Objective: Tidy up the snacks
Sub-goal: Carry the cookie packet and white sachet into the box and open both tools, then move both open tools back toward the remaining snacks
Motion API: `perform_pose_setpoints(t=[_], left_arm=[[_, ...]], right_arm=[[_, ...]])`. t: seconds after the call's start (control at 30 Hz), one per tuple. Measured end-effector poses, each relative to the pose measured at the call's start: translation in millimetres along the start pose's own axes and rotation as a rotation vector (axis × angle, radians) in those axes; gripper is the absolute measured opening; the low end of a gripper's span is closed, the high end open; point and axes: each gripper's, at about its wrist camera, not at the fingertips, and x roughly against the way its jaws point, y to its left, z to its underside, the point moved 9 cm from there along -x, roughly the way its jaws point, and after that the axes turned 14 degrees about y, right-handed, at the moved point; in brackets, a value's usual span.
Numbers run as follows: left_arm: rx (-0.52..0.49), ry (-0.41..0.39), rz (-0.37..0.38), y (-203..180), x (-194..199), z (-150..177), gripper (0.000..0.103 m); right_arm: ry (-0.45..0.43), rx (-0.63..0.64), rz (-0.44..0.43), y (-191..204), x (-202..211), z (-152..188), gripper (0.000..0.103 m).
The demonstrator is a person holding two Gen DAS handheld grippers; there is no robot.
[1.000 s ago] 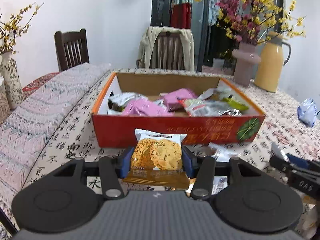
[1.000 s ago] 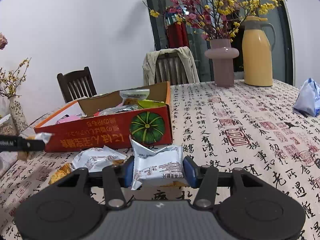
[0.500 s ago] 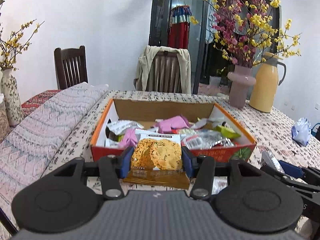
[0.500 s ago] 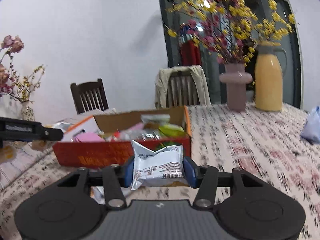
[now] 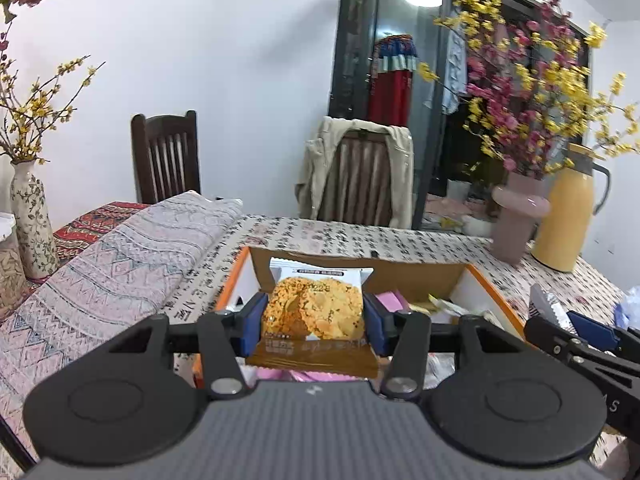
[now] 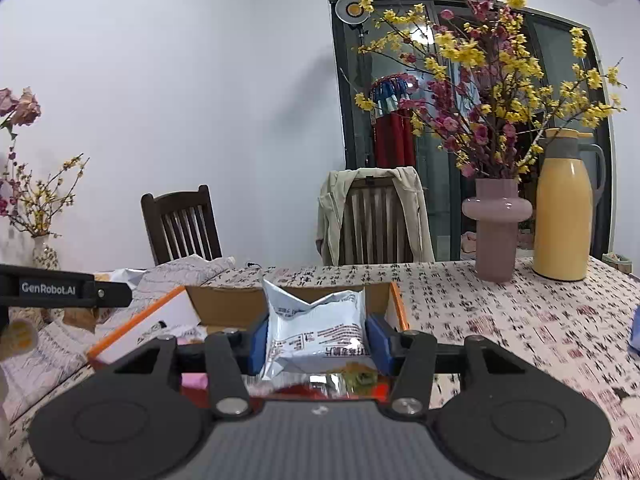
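My left gripper [image 5: 314,322] is shut on a cookie packet [image 5: 316,312] with a picture of golden biscuits, held above the near side of the orange cardboard box [image 5: 494,296]. My right gripper [image 6: 316,338] is shut on a white and silver snack packet [image 6: 316,334], held over the same box [image 6: 396,308]. Pink and other wrappers [image 5: 390,300] lie inside the box, mostly hidden behind the packets. The right gripper's fingers [image 5: 592,330] show at the right edge of the left wrist view, and the left gripper's arm [image 6: 64,290] shows at the left of the right wrist view.
A pink vase of flowers [image 6: 496,232] and a yellow jug [image 6: 562,216] stand at the back right of the table. A folded patterned cloth [image 5: 120,264] lies to the left. Two chairs [image 6: 376,220] stand behind the table. A blue-white bag [image 5: 632,304] lies at the right.
Both grippers rose from the tabletop with their packets and moved toward the box, from in front of its red wall to above its near edge.
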Motion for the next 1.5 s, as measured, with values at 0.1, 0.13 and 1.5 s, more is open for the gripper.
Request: perform_pose_setpoints(t=[0.1,0.13,1.5], left_arm=[[0.019,0.0,-0.013,5,-12,-9,0.052],[0.021,-0.001,-0.022,7,-17,-12,0.052],[0.15,-0.129,-0.094,49,6,-8,0.103]], right_arm=[[-0.011,-0.005,0.015,0,-13,-12,0.05],[-0.013,-0.005,0.017,0,-17,-15,0.05],[-0.044,-0.016,0.031,-3,-26,1,0.103]])
